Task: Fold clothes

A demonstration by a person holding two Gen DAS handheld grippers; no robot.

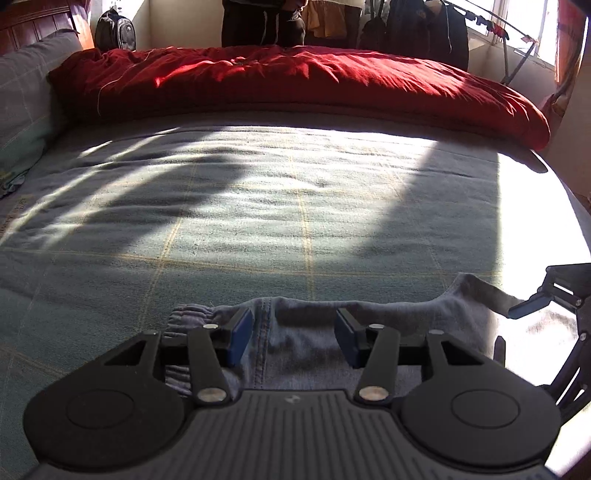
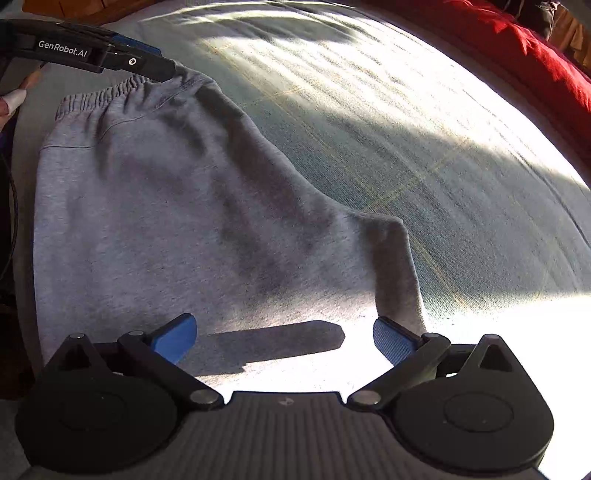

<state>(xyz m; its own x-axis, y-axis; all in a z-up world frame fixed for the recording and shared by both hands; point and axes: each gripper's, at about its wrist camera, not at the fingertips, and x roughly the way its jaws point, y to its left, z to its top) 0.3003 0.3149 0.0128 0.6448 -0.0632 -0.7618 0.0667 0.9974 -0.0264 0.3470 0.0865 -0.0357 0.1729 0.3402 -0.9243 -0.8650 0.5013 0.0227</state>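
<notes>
A grey sweat garment with an elastic waistband lies flat on the checked bedsheet, one corner folded up. My left gripper hovers open over the waistband edge, with fabric under the gap between its blue pads. In the right wrist view the left gripper tips onto the waistband corner. My right gripper is open wide over the sunlit end of the garment, nothing between its fingers. From the left wrist view the right gripper shows at the far right edge.
A red quilt is bunched along the far side of the bed, with a grey pillow on the left. A person stands beyond the bed near a backpack and hanging clothes. A hand shows at the left edge.
</notes>
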